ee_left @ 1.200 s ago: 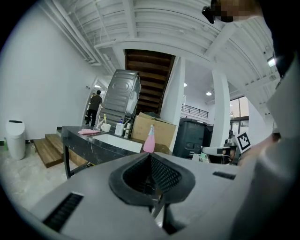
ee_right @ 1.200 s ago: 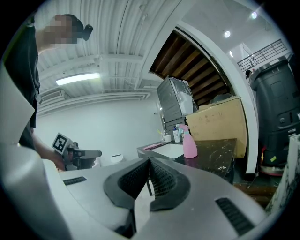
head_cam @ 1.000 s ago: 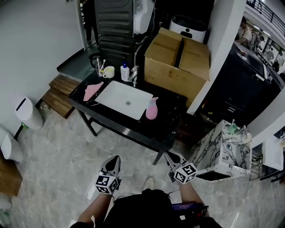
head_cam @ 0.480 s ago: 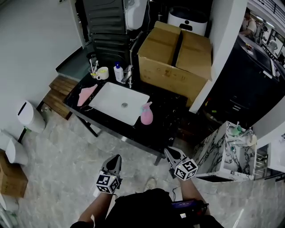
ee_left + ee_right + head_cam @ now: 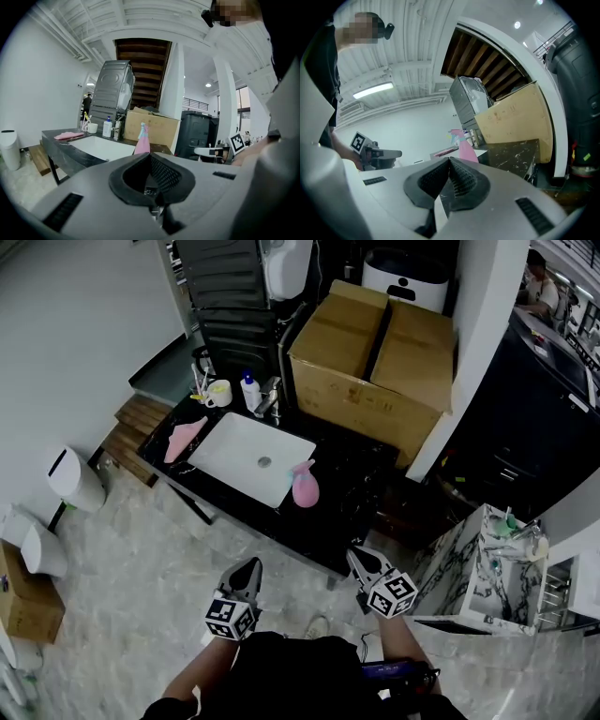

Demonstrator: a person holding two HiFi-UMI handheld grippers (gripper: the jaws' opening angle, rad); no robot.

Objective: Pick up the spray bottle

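Observation:
The pink spray bottle (image 5: 304, 486) with a pale blue-and-pink head stands upright on the black counter (image 5: 352, 493), at the white sink's right edge. My left gripper (image 5: 249, 565) and right gripper (image 5: 356, 556) hover over the floor in front of the counter, well short of the bottle. Both are shut and hold nothing. In the left gripper view the bottle (image 5: 142, 140) rises just beyond the shut left gripper (image 5: 151, 157), and the right gripper (image 5: 220, 151) shows at the right. In the right gripper view the bottle (image 5: 464, 145) stands beyond the shut right gripper (image 5: 450, 161).
A large cardboard box (image 5: 375, 362) fills the counter's back right. The sink (image 5: 248, 457), a pink cloth (image 5: 183, 437), a soap bottle (image 5: 249, 392) and a toothbrush cup (image 5: 218, 390) lie to the left. A marble cabinet (image 5: 478, 568) stands at right, a white bin (image 5: 73, 479) at left.
Both grippers have moved forward toward the counter, and the counter with the bottle sits nearer in the head view. Both pairs of jaws stayed shut.

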